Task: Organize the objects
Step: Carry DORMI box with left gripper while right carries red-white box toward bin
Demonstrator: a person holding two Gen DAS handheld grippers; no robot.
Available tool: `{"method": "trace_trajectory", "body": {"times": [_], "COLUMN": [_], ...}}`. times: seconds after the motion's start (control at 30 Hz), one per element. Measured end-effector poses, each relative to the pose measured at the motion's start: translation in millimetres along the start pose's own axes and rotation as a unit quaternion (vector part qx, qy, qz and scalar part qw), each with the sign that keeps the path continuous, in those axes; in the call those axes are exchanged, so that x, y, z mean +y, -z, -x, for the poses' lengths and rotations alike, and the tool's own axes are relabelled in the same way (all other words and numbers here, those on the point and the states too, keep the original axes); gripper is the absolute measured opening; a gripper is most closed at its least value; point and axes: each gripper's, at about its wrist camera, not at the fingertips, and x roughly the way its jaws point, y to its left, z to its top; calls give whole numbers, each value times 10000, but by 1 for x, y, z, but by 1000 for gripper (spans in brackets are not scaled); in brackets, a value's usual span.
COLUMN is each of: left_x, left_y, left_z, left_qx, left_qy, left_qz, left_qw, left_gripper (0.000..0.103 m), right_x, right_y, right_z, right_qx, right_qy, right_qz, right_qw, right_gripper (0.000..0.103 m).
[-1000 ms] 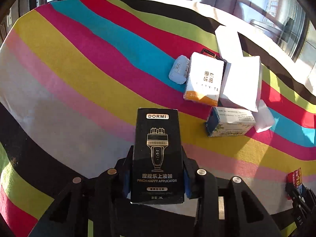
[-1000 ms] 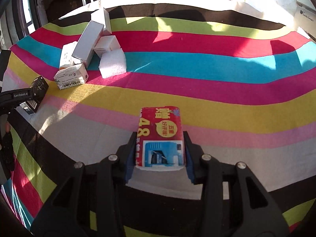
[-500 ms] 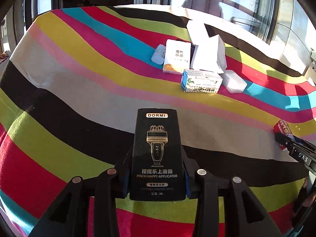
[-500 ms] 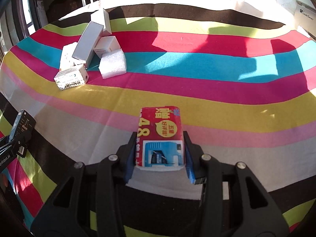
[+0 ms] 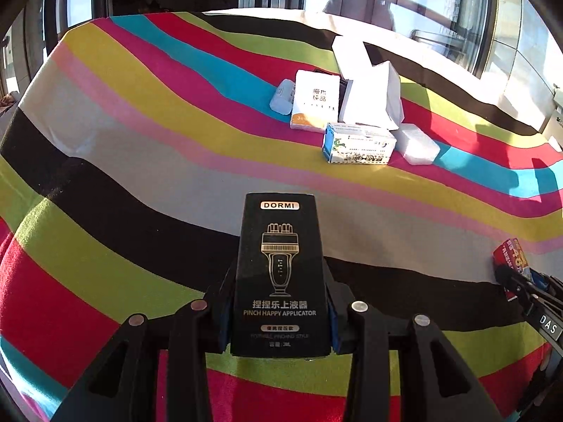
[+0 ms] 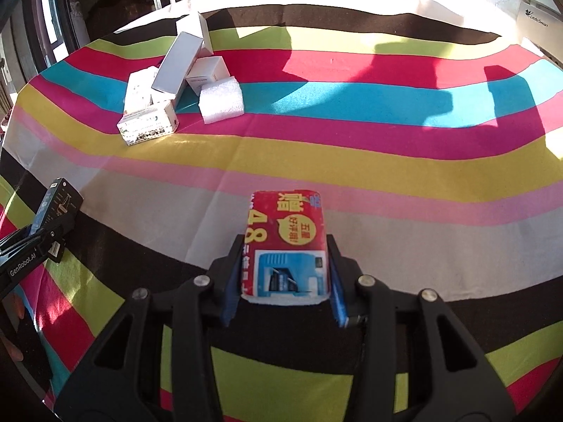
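Note:
My left gripper (image 5: pixel 279 302) is shut on a black DORMI box (image 5: pixel 279 263) and holds it above the striped cloth. It shows at the left of the right wrist view (image 6: pixel 52 218). My right gripper (image 6: pixel 283 263) is shut on a red and blue packet (image 6: pixel 286 242), which also shows at the right edge of the left wrist view (image 5: pixel 512 256). A pile of white boxes (image 5: pixel 366 98) lies on the far part of the table, with a green-printed box (image 5: pixel 359 144) in front of it. The pile is at upper left in the right wrist view (image 6: pixel 176 81).
The table wears a striped cloth (image 5: pixel 140 140). A white foam block (image 6: pixel 221 100) lies next to the pile, and a small pale packet (image 5: pixel 282 96) at its left. Windows stand behind the table's far edge.
My left gripper with the black box pulled back from the pile, then came a little closer again. My right gripper and its packet stayed still.

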Motion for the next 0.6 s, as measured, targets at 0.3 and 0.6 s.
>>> {"method": "trace_trajectory", "body": {"times": [0.3,0.6], "left_x": [5,12], "left_y": [29,66], "left_z": [32,66], "left_qx": [97,168], "left_qy": [46,117], "left_qz": [-65,-280], "left_qw": [9999,9994], "left_gripper": [41,40], "right_x": [32,77], "right_y": [27,51], "right_z": [18,37], "right_qx": [94,151], "right_qy": [-236,-690], "right_qz": [485,1011], "right_qw": [9985,9924], "right_gripper": [46,46]}}
